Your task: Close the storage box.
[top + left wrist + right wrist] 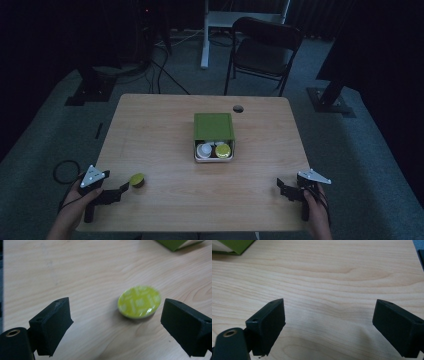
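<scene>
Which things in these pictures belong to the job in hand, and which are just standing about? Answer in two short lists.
Part of the job:
- yellow-green capsule on the table, just ahead of the open left tool
- green box with capsules inside
- right tool, open over bare wood

Standing about:
- folding chair
- white desk leg
- floor cables

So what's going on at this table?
A person holds a gripper in each hand. The left gripper is reaching for a yellow-green capsule lying loose on the table; its jaws are open and not touching it. The right gripper waits open over bare wood. A green box mid-table already holds similar capsules.
</scene>
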`<state>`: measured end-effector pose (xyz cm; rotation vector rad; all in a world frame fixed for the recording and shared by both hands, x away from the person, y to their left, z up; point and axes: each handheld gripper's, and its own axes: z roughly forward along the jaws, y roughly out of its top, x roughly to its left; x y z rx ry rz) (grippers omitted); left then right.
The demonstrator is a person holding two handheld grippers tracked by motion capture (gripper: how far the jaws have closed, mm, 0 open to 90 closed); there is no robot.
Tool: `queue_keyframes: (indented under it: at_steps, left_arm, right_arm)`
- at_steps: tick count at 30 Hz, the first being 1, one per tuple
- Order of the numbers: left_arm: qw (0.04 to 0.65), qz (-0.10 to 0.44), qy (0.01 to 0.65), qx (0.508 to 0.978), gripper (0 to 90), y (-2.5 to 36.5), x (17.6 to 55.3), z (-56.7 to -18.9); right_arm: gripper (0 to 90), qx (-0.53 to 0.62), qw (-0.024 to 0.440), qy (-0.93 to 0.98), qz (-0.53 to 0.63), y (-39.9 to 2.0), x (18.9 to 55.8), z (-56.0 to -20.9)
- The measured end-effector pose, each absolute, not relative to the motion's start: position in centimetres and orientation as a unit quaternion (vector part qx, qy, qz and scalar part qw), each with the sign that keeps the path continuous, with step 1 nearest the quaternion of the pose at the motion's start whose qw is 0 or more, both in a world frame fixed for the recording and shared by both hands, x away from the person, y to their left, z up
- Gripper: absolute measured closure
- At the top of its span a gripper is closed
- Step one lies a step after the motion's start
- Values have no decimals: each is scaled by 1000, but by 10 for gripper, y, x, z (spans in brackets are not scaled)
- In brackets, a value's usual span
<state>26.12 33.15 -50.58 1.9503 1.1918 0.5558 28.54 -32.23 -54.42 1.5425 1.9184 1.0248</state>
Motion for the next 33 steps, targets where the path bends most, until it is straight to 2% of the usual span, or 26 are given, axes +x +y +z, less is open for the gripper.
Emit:
queue_keyframes:
  at_steps: [17,33]
  left_arm:
    - [324,217,512,766,97,352,246,-535]
    - [303,229,563,734,97,348,260,-543]
  right_arm:
    - [107,576,234,706,339,-323,287,-550]
    - [106,577,241,717,309,-317,291,-551]
